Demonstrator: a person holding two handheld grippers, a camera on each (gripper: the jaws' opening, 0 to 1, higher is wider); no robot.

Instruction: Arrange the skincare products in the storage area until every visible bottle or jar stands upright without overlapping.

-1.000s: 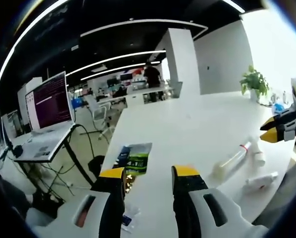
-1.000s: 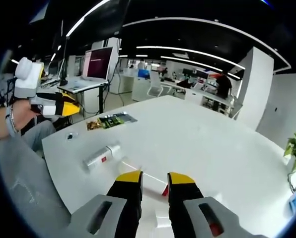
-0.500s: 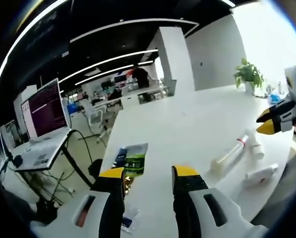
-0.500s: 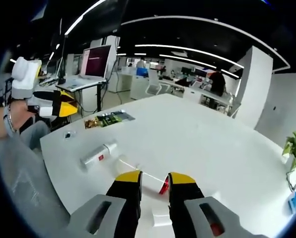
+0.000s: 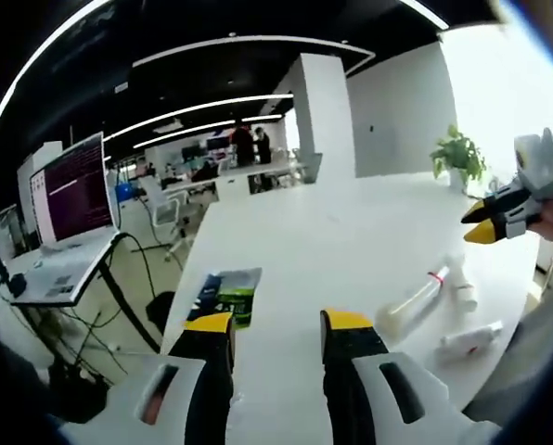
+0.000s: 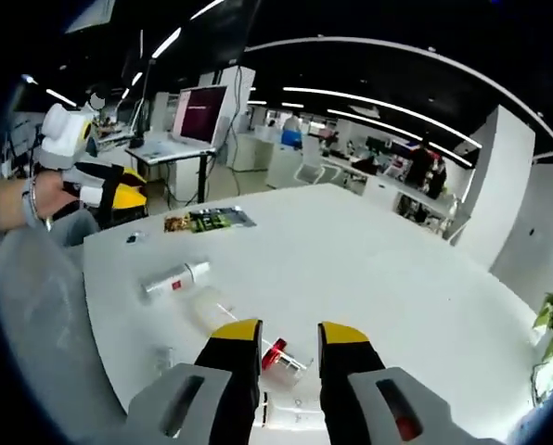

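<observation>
Right claw [image 6: 276,331] spread above red-capped bottle [image 6: 283,356] lying on white table [image 6: 369,269], left claw [image 5: 267,321] spread, empty

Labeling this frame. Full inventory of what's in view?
table: 1, white, under everything
tube: 1, white, red mark, lying near the table edge
bottle: 1, clear, red band, lying ahead of the right jaws
small tube: 1, white, lying by the near edge
packets: flat, green and dark, far corner
plant: 1, green, table's far end
monitor: 1, lit, side desk
left gripper: yellow tips, open
right gripper: yellow tips, open
</observation>
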